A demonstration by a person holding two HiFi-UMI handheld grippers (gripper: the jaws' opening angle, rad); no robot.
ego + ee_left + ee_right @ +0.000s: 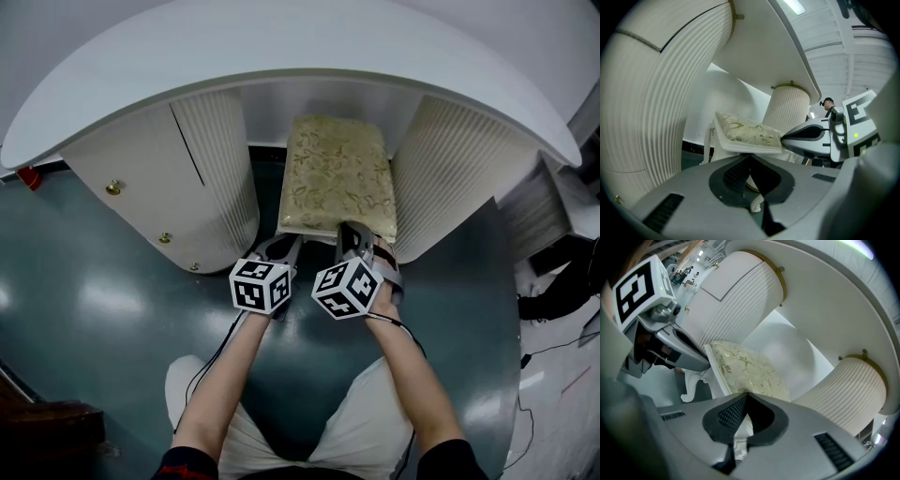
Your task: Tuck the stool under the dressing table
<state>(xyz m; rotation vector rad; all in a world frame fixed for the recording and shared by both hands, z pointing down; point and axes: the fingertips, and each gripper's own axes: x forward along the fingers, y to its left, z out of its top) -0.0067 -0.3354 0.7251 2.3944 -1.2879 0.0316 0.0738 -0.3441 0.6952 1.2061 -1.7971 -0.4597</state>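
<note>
A rectangular stool, its seat a padded cream cushion woven with a pale gold leaf pattern and set on a white-painted frame, stands on the glossy dark teal floor in the recess of the dressing table. Most of its length already lies beneath the smooth, white, crescent-shaped surface. The stool's long axis runs straight away from the person into the recess, with its short near edge facing them and jutting a little past the two white fluted round pedestals on either side. The left pedestal joins a flat cabinet face with small brass knobs. In the right gripper view a carved, scrolled white leg shows under the seat's corner. The grey left tool has its jaws closed together, the ribbed black pads meeting at the tips just under the near rim of the seat frame. The right tool, just beside it, is likewise closed to a point, its tips at the cushion's near edge. Each tool carries a white cube with black square markers.
</note>
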